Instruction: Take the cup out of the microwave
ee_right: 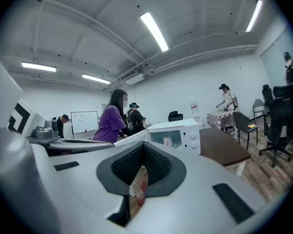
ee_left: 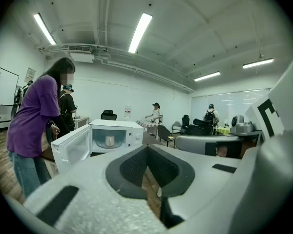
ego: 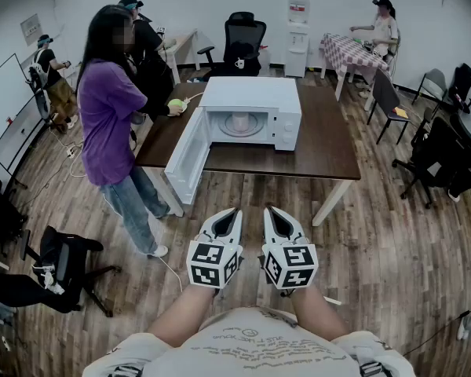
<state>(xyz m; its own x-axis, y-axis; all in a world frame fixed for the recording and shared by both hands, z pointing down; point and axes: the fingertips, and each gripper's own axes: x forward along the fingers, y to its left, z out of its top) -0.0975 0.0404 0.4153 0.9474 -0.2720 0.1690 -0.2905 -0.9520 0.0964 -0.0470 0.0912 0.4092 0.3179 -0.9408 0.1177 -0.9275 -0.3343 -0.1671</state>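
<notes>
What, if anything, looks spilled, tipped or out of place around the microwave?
Nothing stands out. The microwave sits squarely on the table, its door swung open; the cup stands upright inside, and no spill shows.

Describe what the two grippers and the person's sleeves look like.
The left gripper and right gripper are pale grey-white shells tapering to a point, with dark textured pads inside. Each carries a cube of black-and-white square markers at its rear. The person wears a light short-sleeved T-shirt.
</notes>
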